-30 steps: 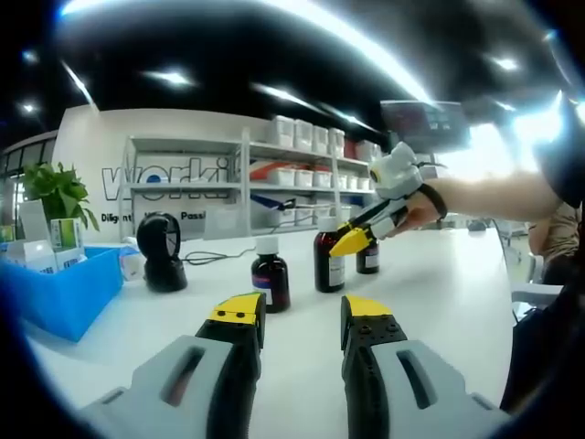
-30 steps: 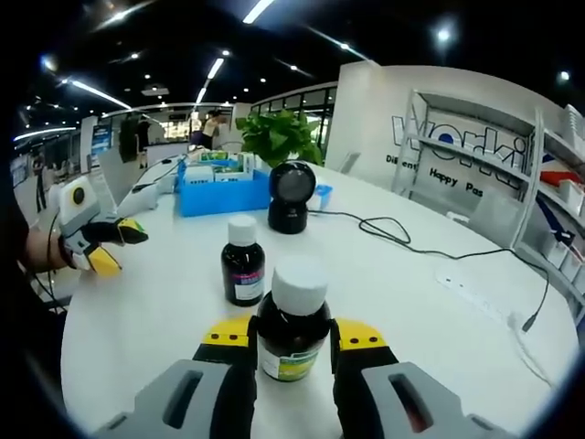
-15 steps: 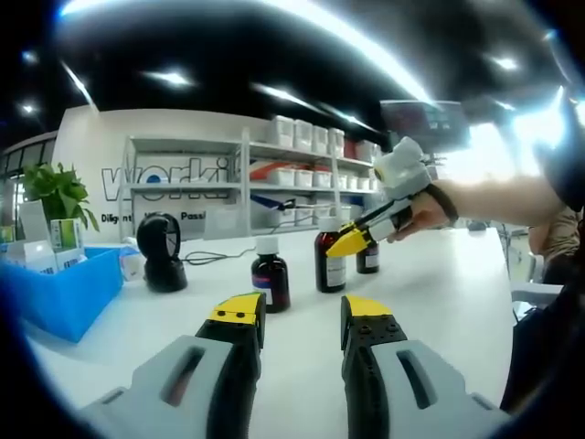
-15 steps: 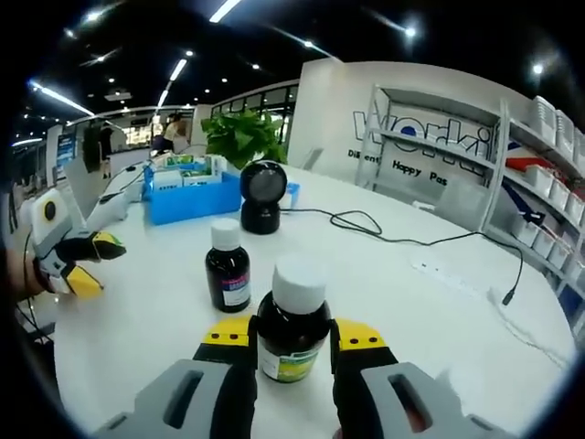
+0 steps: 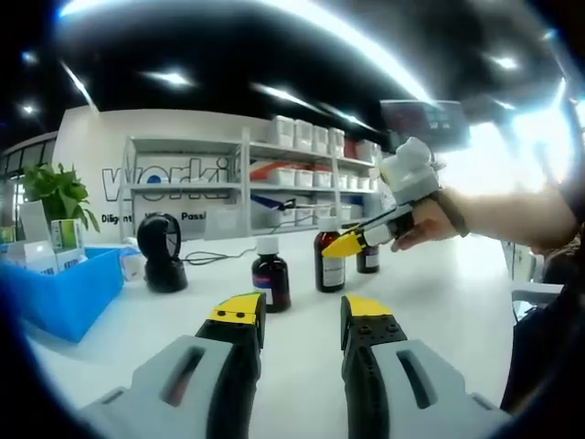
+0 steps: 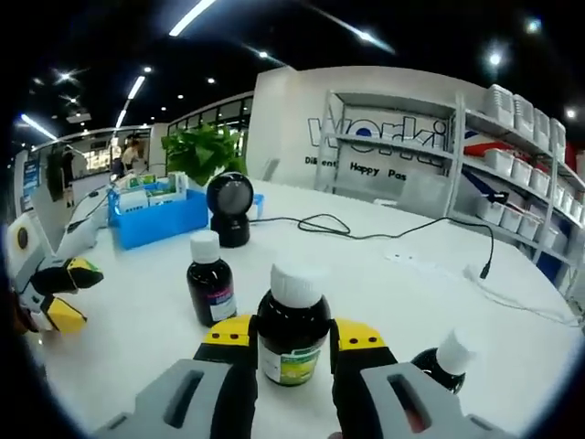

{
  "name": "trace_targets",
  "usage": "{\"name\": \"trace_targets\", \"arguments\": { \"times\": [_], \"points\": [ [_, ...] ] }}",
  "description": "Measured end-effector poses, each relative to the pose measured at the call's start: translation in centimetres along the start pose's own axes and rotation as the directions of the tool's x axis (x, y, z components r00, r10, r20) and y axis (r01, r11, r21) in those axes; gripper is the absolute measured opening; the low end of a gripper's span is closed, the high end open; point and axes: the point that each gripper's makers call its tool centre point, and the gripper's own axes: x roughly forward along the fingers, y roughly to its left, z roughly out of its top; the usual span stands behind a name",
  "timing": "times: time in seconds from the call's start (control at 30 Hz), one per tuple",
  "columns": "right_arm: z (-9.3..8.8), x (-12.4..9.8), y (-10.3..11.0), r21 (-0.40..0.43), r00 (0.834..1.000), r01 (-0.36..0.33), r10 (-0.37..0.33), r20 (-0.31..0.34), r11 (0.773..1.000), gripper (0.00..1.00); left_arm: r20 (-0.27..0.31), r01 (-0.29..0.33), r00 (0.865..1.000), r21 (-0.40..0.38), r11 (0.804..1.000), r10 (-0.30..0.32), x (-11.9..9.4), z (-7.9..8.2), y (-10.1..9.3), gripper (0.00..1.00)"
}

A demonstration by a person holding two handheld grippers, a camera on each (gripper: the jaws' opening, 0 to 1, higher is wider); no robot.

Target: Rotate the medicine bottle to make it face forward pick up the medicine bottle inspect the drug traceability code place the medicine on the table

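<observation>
Three dark brown glass medicine bottles with white caps stand on the white round counter, and the right gripper (image 6: 291, 340) has the middle one, the brown medicine bottle with the green-and-white label (image 6: 292, 327), clamped between its yellow-tipped jaws, which are closed about the bottle's body. That bottle stands upright, its long axis vertical, square between the jaws with its label turned toward the camera; whether its base rests on the counter (image 6: 393, 283) or is just lifted I cannot tell, as the jaws hide it. A second brown bottle with a purple label (image 6: 209, 283) stands just beyond it to the left, and a third brown bottle (image 6: 442, 360) sits close by the right jaw, cut off by the gripper's body. The left gripper (image 5: 302, 315) hangs well apart near the counter's near edge, jaws parted and holding nothing. So the right hand is plainly the one to lift. A black dome-shaped barcode scanner (image 6: 228, 208) sits further back beside a blue plastic bin (image 6: 155, 215). No traceability code can be made out on the label; it is too small and blurred.
</observation>
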Motion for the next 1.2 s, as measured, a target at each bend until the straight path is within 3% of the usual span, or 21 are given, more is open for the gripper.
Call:
{"name": "trace_targets", "arguments": {
  "times": [0.27,0.53,0.63,0.73,0.83,0.97,1.2],
  "points": [
    [-0.1,-0.3,-0.2,0.045,0.991,0.127,-0.129,0.045,0.991,0.26,0.000,0.000,1.000,0.004,1.000,0.000,0.0,0.0,0.0,0.25],
    [-0.1,-0.5,-0.2,0.067,0.988,0.140,-0.144,0.063,0.988,0.26,0.001,0.004,1.000,0.002,1.000,-0.004,0.0,0.0,-0.2,0.25],
    [-0.1,-0.6,0.1,0.045,0.991,0.106,-0.109,0.074,0.993,0.28,0.002,0.004,1.000,0.002,1.000,-0.004,0.0,0.1,-0.2,0.25],
    [0.3,-0.8,0.9,0.088,0.994,0.015,-0.024,0.111,0.996,0.35,0.002,0.002,1.000,0.001,1.000,-0.002,0.0,0.1,-0.2,0.25],
    [0.9,-1.3,1.0,-0.006,0.988,-0.033,0.034,0.149,0.999,0.40,0.001,0.002,1.000,0.001,1.000,-0.002,0.0,0.0,-0.2,0.25],
    [1.4,-1.8,0.2,-0.064,0.987,-0.082,0.090,0.134,0.995,0.42,-0.001,0.001,1.000,0.003,1.000,-0.001,0.0,0.0,-0.2,0.25],
    [3.7,-3.1,-0.3,-0.068,0.963,-0.213,0.221,0.156,0.975,0.40,0.002,0.000,1.000,0.002,1.000,0.000,0.0,0.1,-0.2,0.25]
  ]
}}
